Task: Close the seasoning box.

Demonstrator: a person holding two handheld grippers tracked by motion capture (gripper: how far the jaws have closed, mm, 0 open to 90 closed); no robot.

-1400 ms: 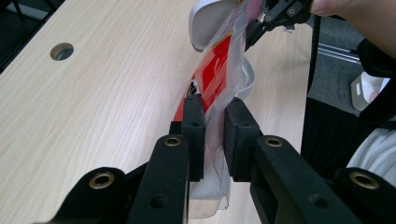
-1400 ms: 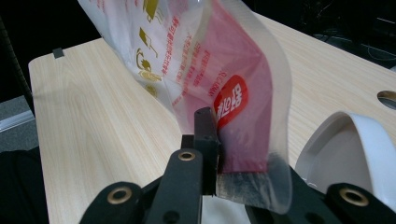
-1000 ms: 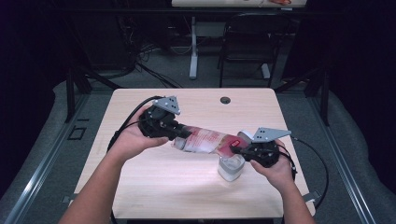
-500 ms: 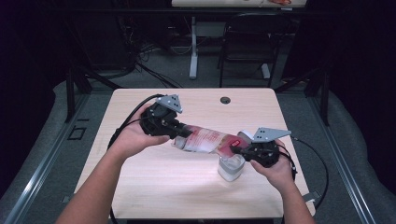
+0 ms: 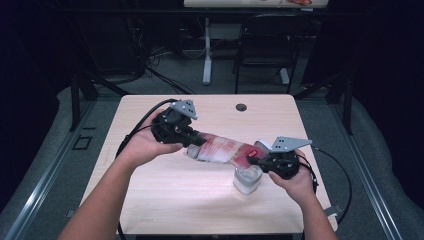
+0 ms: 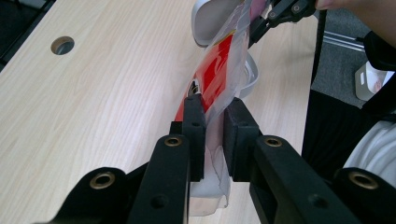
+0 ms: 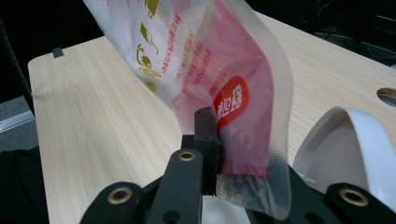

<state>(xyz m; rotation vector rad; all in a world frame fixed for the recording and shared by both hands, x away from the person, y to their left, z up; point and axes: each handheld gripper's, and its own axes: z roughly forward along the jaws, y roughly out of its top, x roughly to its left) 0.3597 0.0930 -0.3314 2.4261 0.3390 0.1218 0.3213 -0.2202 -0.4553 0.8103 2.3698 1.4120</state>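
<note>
Holding a red-and-clear plastic pouch (image 5: 225, 150) stretched above the table, left gripper (image 6: 212, 116) clamped on one end, right gripper (image 7: 219, 140) pinching the other, directly over the white container (image 5: 247, 180). Probably mid-pour or about to tip: next, raise the left end so the contents slide toward the right jaws and down into the container.

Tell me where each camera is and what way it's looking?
High view: above the person's side of the table, looking forward and down; both forearms, left hand-held gripper and right hand-held gripper show.
Left gripper view: rides the left hand-held gripper, looking along its jaws at the plastic bag.
Right gripper view: rides the right hand-held gripper, looking along its jaws at the bag's other end.
Shared: the bag, the white bowl and the table.
</note>
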